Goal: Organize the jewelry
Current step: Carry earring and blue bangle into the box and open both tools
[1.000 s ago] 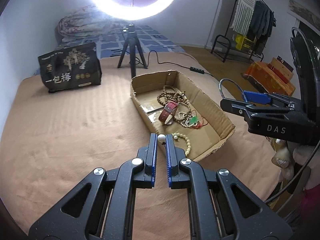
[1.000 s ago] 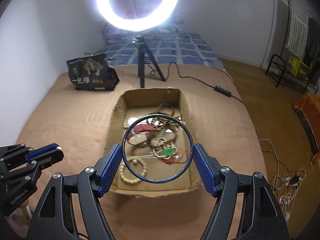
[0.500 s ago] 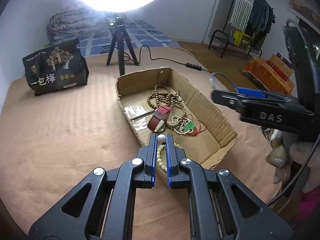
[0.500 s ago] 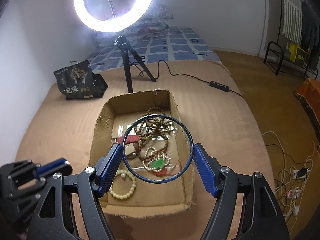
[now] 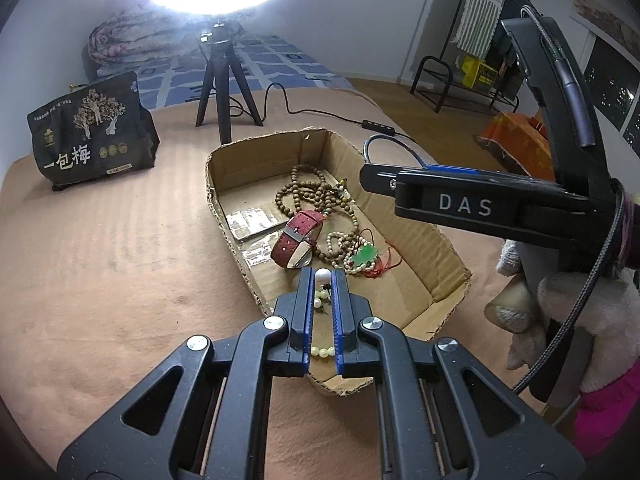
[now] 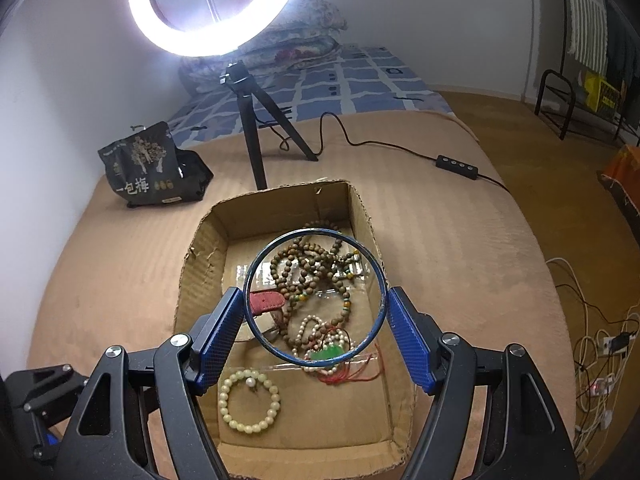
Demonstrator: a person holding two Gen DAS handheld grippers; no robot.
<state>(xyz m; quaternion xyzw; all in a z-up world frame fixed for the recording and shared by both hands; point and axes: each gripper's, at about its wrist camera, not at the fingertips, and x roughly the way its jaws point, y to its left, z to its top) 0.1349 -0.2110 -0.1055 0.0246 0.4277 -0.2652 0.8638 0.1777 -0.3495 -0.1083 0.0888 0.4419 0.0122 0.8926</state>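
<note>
An open cardboard box (image 5: 444, 248) (image 6: 200, 248) lies on the tan bedcover. In it are brown bead strands (image 5: 308, 188) (image 6: 304, 264), a red watch strap (image 5: 298, 232) (image 6: 266, 302), a green pendant on pale beads (image 5: 364, 256) (image 6: 328, 354) and a cream bead bracelet (image 6: 248, 402). My left gripper (image 5: 322, 276) is shut on a white pearl (image 5: 322, 275) over the box's near end. My right gripper (image 6: 316, 300) is shut on a thin blue bangle (image 6: 256, 264), held above the box; it also shows in the left wrist view (image 5: 440, 200).
A ring light on a black tripod (image 5: 220, 92) (image 6: 252, 128) stands behind the box, its cable and switch (image 6: 456, 166) trailing right. A black snack bag (image 5: 92, 132) (image 6: 152, 168) sits at the back left. Loose cables (image 6: 600, 340) lie on the floor at right.
Both grippers moved forward over the box, which now looks nearer. The left gripper still holds the pearl and the right still holds the bangle.
</note>
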